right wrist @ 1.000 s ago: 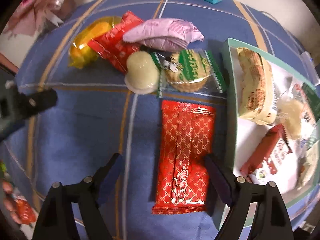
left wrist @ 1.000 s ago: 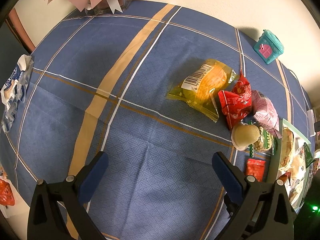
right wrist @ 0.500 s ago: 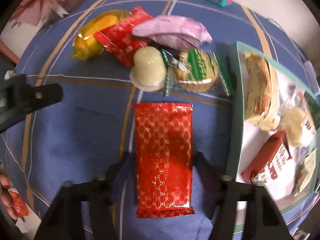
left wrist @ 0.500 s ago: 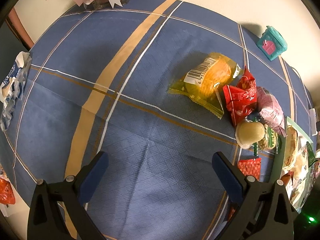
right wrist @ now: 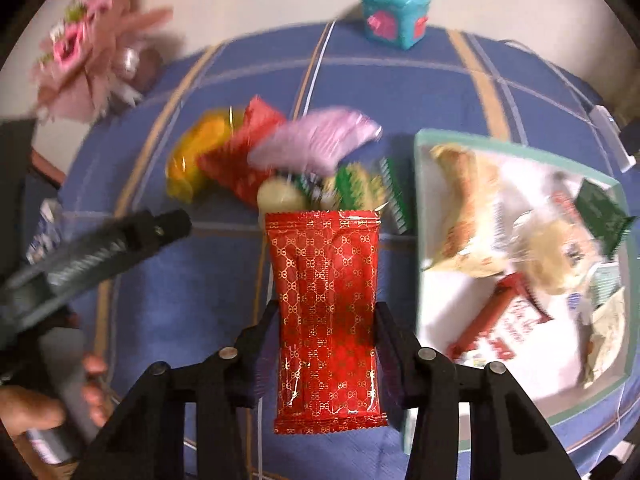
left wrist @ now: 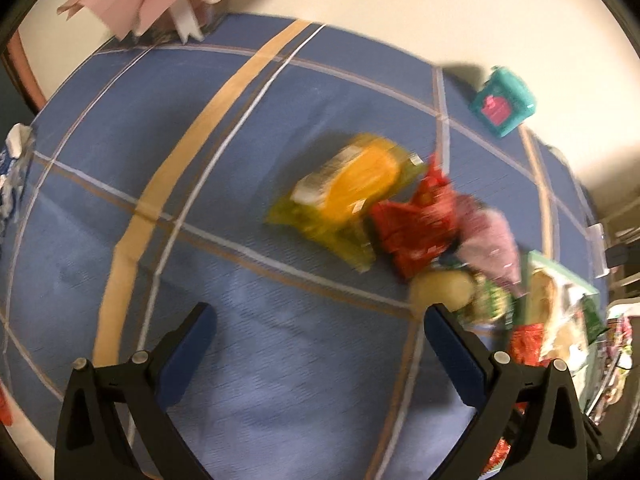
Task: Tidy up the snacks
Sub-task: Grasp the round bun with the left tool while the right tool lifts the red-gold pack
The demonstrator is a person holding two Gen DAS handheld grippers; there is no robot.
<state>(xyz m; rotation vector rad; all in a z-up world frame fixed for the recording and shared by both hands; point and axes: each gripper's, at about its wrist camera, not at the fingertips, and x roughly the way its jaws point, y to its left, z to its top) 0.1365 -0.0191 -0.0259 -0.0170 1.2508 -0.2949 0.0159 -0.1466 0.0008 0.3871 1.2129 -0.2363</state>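
Observation:
My right gripper (right wrist: 326,308) is closing its jaws on a long red snack packet with a gold pattern (right wrist: 322,256), pads pressing both sides, and holds it above the blue cloth. Right of it lies a teal-rimmed tray (right wrist: 417,280) with several wrapped snacks. Behind the packet sits a pile: a yellow packet (right wrist: 196,156), a small red packet (right wrist: 240,160), a purple packet (right wrist: 312,140), a pale jelly cup (right wrist: 280,196) and a green cookie packet (right wrist: 356,188). My left gripper (left wrist: 318,320) stands open over bare cloth, left of that pile, with nothing between its fingers.
A teal toy box (right wrist: 394,16) stands at the table's far edge by the wall. A pink ribbon bouquet (right wrist: 88,52) fills the far left corner. A person's hand (right wrist: 24,412) grips the left tool. A blue-and-white packet (left wrist: 12,168) lies at the left edge.
The right jaws closed from wide open onto the red packet and lifted it off the cloth. The left gripper drifted sideways toward the snack pile, still open.

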